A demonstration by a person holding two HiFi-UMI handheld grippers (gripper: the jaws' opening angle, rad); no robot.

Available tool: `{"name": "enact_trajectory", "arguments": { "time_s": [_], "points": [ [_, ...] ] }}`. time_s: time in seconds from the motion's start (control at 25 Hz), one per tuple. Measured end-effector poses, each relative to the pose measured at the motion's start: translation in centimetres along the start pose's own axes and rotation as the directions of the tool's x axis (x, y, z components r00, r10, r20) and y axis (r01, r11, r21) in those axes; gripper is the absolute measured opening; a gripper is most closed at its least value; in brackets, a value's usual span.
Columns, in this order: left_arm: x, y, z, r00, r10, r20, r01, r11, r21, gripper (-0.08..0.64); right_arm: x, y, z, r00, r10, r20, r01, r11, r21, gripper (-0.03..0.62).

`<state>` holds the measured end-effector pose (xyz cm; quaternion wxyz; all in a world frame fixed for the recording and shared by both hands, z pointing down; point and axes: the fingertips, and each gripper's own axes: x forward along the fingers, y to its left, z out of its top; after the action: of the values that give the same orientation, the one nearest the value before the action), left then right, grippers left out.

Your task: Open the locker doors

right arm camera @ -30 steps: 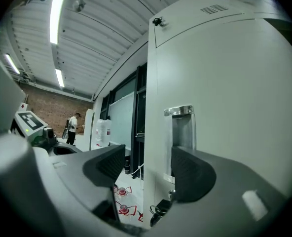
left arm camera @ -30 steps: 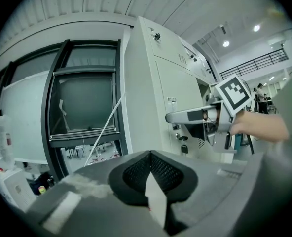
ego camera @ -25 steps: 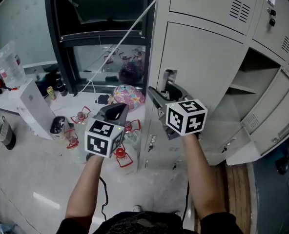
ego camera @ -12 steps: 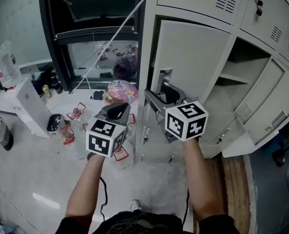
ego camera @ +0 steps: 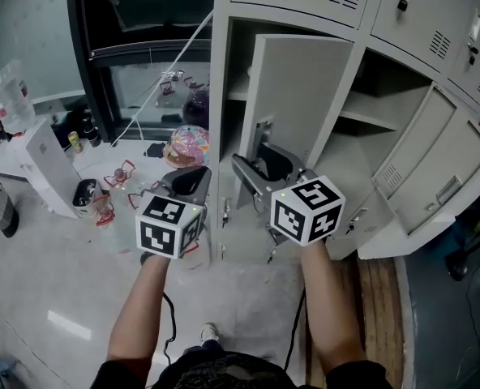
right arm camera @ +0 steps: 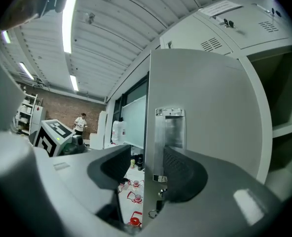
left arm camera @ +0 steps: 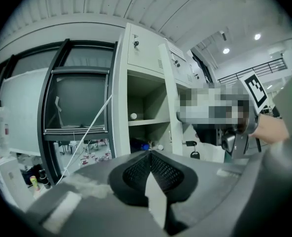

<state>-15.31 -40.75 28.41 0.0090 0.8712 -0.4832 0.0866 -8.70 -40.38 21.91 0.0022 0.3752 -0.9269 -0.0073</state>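
Note:
The grey locker door [ego camera: 305, 96] stands partly swung out, and a shelf shows inside its compartment [ego camera: 238, 87]. My right gripper [ego camera: 263, 162] is at the door's free edge with the metal handle plate [ego camera: 262, 134] between its jaws. In the right gripper view the door edge and handle [right arm camera: 169, 132] run between the pads; the right pad lies against the handle recess and a gap shows at the left pad. These jaws have just been closing round the edge. My left gripper [ego camera: 193, 177] hangs left of the locker, shut and empty, its pads [left arm camera: 149, 157] meeting.
Two more locker doors [ego camera: 435, 177] hang open to the right. On the floor at left lie several red-capped bottles [ego camera: 114, 177], a colourful bundle [ego camera: 185, 146] and a white box [ego camera: 49, 168]. A wooden strip [ego camera: 378, 298] runs along the locker base.
The locker door has swung further out, uncovering the compartment and its shelf. My right gripper has stayed at the handle throughout. The left gripper has stayed shut beside it.

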Motion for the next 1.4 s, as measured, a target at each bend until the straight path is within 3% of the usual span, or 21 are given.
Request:
{"name": "enact_trajectory", "arguments": {
  "time_s": [0.72,1.2,1.4],
  "points": [
    [-0.5,-10.2,-0.5,0.999,-0.022,-0.027,0.022,1.0,0.013,0.003,-11.1,-1.7,0.1,0.999,-0.019,0.036,0.018,1.0,0.021,0.192],
    [2.0,-15.7,0.7,0.991,-0.127,-0.031,0.129,0.991,0.047,0.003,-17.2,-5.9,0.6,0.99,-0.112,0.083,0.101,0.987,0.122,0.168],
    [4.0,-17.8,1.1,0.982,-0.188,-0.028,0.189,0.98,0.069,0.003,-19.1,-7.4,0.6,0.985,-0.145,0.089,0.134,0.984,0.118,0.158]
  ]
}}
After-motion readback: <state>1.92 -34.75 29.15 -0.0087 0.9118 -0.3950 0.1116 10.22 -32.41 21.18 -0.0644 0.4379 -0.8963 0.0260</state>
